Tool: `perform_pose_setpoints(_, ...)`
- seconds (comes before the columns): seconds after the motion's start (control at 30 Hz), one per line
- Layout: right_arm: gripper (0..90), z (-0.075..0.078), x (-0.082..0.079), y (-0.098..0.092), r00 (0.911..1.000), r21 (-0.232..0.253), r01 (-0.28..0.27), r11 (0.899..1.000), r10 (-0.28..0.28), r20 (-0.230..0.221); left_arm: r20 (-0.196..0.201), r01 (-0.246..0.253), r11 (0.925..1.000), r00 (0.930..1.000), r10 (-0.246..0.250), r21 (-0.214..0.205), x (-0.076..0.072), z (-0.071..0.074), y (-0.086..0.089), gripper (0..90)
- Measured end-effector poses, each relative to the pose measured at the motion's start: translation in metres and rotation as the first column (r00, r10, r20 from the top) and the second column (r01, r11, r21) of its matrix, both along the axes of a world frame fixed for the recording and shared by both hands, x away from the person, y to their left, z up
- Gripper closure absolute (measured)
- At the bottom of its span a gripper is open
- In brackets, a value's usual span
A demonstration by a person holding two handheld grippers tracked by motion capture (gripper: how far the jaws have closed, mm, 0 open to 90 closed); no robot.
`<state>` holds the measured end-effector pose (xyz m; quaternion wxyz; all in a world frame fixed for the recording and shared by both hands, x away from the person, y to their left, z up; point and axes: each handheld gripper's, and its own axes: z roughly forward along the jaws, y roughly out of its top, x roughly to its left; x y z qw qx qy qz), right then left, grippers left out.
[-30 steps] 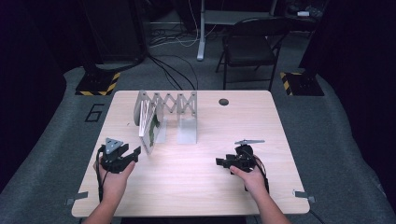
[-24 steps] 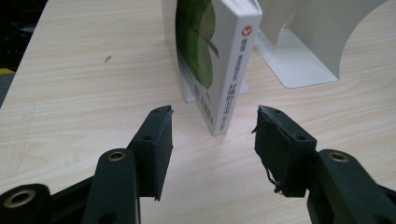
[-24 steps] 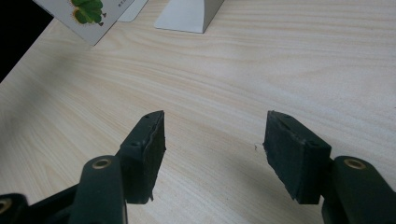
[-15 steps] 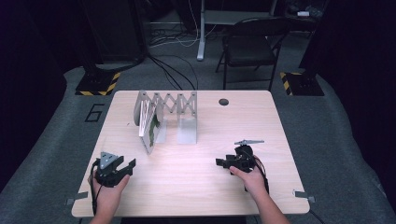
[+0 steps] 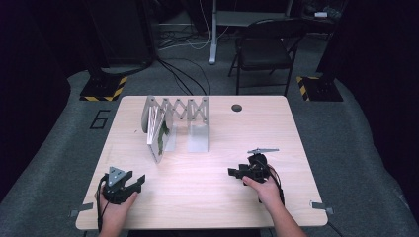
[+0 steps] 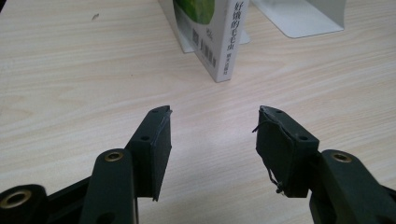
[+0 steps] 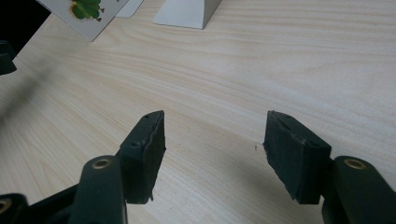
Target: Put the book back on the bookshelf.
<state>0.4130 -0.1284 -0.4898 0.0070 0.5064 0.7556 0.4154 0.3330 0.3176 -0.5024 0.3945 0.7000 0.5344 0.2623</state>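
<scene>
A grey accordion book rack (image 5: 185,111) stands at the table's far left-centre. One white book with a green picture on its cover (image 5: 159,136) leans in its left end. My left gripper (image 5: 137,181) rests low near the front left edge, pointing toward the rack, jaws open and empty. Its own view has the book (image 6: 210,32) standing straight ahead of the open left gripper (image 6: 215,112), with a white rack plate (image 6: 299,16) beside it. My right gripper (image 5: 233,173) sits at the front right, pointing left, open over bare wood. The right gripper (image 7: 215,116) holds nothing.
The light wooden table (image 5: 247,133) has a round cable hole (image 5: 236,107) near its far edge. A black folding chair (image 5: 267,49) and floor cables lie beyond the table. The book's corner (image 7: 84,14) and a rack plate (image 7: 187,11) lie far ahead of the right jaws.
My left hand has drawn back toward the table's front edge and sunk lower. The right hand and the book have stayed put.
</scene>
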Motion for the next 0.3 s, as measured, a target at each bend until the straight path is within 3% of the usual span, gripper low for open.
perform_pose_setpoints(0.3,38.1,-0.0004,-0.0001,-0.001,1.0,-0.001,0.003,1.0,-0.003,-0.005,-0.02,-0.011,0.9998,0.9997,0.011,0.014,0.0031,-0.0087,0.0002,45.0)
